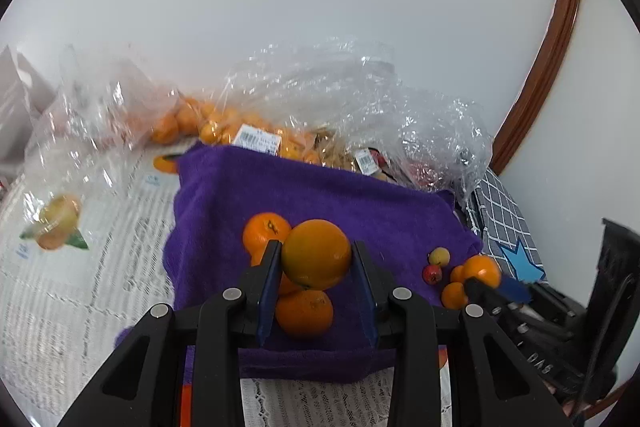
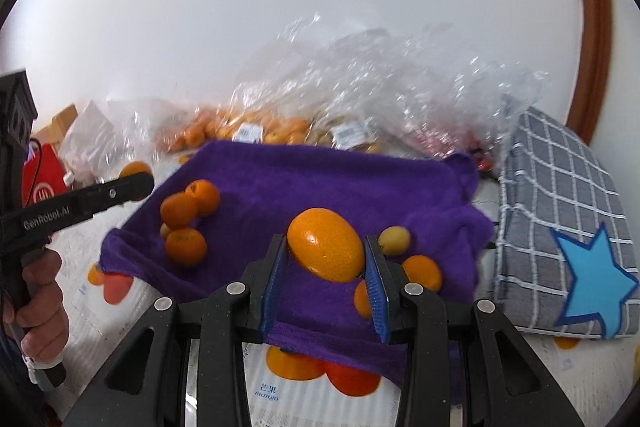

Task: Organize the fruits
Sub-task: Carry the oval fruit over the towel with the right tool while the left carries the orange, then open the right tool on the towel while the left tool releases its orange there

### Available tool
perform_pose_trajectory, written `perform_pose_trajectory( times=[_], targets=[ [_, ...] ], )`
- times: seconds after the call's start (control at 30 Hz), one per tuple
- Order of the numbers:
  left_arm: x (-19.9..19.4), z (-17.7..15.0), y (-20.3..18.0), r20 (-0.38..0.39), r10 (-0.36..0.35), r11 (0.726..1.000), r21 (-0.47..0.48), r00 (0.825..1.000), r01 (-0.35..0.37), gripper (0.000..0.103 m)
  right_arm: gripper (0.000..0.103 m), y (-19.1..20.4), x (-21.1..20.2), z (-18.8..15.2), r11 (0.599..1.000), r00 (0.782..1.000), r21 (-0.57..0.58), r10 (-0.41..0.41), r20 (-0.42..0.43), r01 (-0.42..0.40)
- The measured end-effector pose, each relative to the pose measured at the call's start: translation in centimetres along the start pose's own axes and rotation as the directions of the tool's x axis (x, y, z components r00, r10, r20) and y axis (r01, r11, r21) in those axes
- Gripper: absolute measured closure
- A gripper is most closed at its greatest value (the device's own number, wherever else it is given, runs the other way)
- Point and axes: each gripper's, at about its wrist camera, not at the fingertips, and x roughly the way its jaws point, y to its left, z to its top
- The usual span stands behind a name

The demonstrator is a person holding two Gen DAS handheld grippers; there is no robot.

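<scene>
A purple towel (image 2: 312, 183) is lying over a printed table cover (image 1: 72, 291); its far edge is running just in front of a heap of clear plastic bags (image 2: 360, 87) holding small oranges and other packed fruit, and its right edge is ending near a grey checked cushion (image 2: 560, 195) with a blue star. The middle of the towel is lying bare, so open cloth is showing between the two fruit groups; the near hem is hanging over pictures of mangoes on the cover.

The left gripper (image 1: 316, 263) is gripping a large orange (image 1: 316, 254) between its blue pads, the jaws standing about as wide as the fruit and touching it on both sides; the fruit is sitting above a cluster of mandarins (image 2: 186, 223) at the left part of the towel.

The right gripper (image 2: 326, 251) is holding an oval orange (image 2: 326, 245) crosswise between its pads, the jaws parted to the fruit's width; just beyond it on the right side of the towel a pale yellow fruit (image 2: 394, 239) is lying beside more small oranges (image 2: 422, 271), and in the left wrist view a small red fruit (image 1: 432, 273) is sitting close to them.
</scene>
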Motion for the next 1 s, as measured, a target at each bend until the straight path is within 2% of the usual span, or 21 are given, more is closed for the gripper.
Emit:
perform_pose_trajectory(
  times=[0.17, 0.3, 0.6, 1.0],
  targets=[
    [1.0, -0.8, 1.0, -0.029, -0.012, 1.000, -0.021, 1.000, 0.012, 0.070, 0.065, 0.2, 2.5, -1.3, 0.999, 0.996, 0.010, 0.037, -0.078, -0.036],
    [1.2, -0.9, 1.5, -0.035, -0.039, 0.998, -0.048, 0.999, 0.037, 0.070, 0.065, 0.3, 3.4, -1.8, 0.999, 0.993, 0.012, 0.049, -0.106, -0.048],
    [1.3, -1.2, 1.0, -0.031, -0.041, 0.999, -0.021, 0.999, 0.040, 0.070, 0.065, 0.3, 4.5, -2.2, 0.999, 0.989, 0.020, 0.051, -0.138, -0.049],
    [1.7, -1.7, 0.2, -0.044, -0.064, 0.998, 0.018, 0.997, 0.064, 0.070, 0.064, -0.1, 3.2, -2.2, 0.999, 0.992, 0.024, 0.036, -0.120, -0.034]
  ],
)
